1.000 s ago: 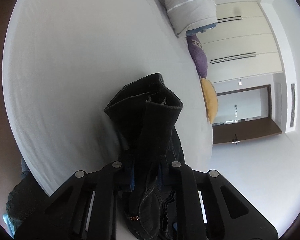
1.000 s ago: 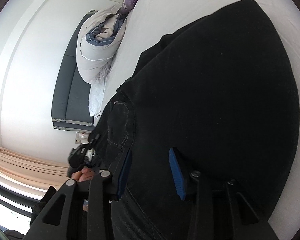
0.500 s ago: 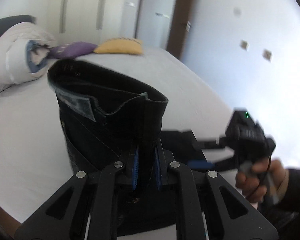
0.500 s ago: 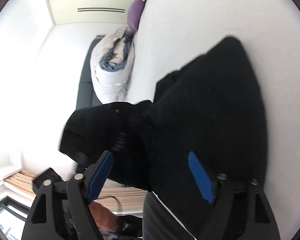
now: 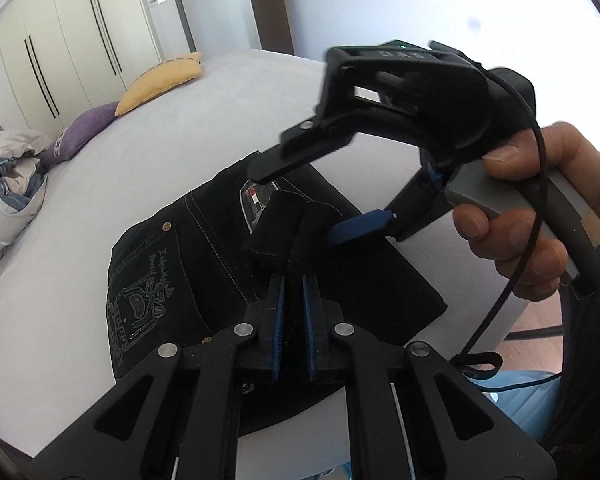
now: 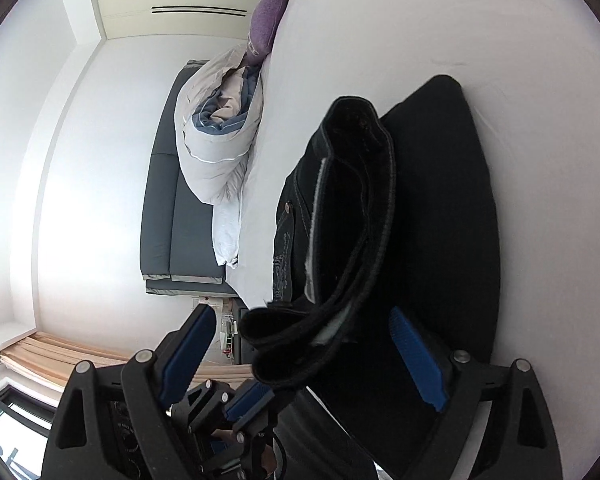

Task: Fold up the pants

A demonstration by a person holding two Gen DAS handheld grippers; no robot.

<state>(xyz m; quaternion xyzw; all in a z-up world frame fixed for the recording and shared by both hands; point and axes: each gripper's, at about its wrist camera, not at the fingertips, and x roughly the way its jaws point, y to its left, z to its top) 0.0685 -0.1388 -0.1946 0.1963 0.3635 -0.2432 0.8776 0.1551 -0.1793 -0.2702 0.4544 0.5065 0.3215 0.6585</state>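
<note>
Left tool (image 5: 294, 312): pinching pants (image 5: 180, 280) waistband ahead of its tips | right tool (image 6: 300, 356): spread, waistband between fingers | bed (image 5: 140, 152) beneath.

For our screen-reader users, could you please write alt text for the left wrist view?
The left hand-held gripper is shut on a fold of black pants lying on a white bed. The right hand-held gripper hovers open above them.
</note>
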